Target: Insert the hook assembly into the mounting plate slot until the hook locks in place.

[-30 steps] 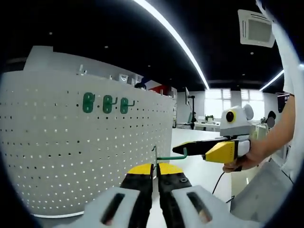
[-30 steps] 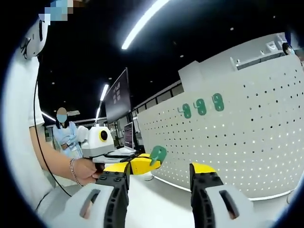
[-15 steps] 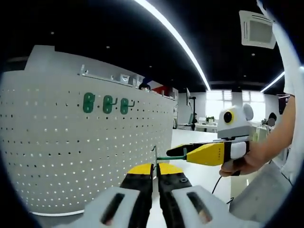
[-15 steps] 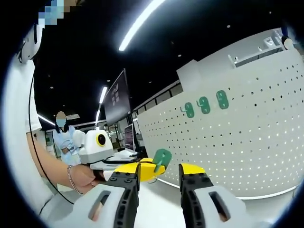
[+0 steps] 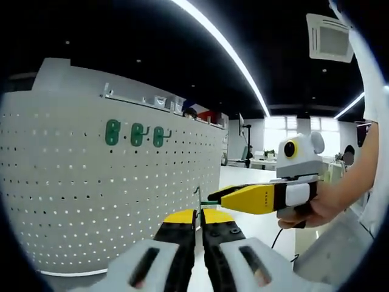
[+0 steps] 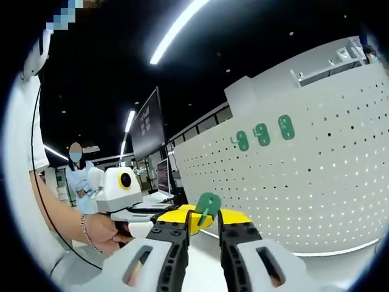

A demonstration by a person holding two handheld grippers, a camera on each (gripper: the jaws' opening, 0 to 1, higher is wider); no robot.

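Right gripper view: hook [image 6: 207,205] between fingers [image 6: 177,230].

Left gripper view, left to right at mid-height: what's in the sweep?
White pegboard → three green hooks already mounted on it → green hook held in the left gripper → right gripper coming in from the right → person's hand holding it.
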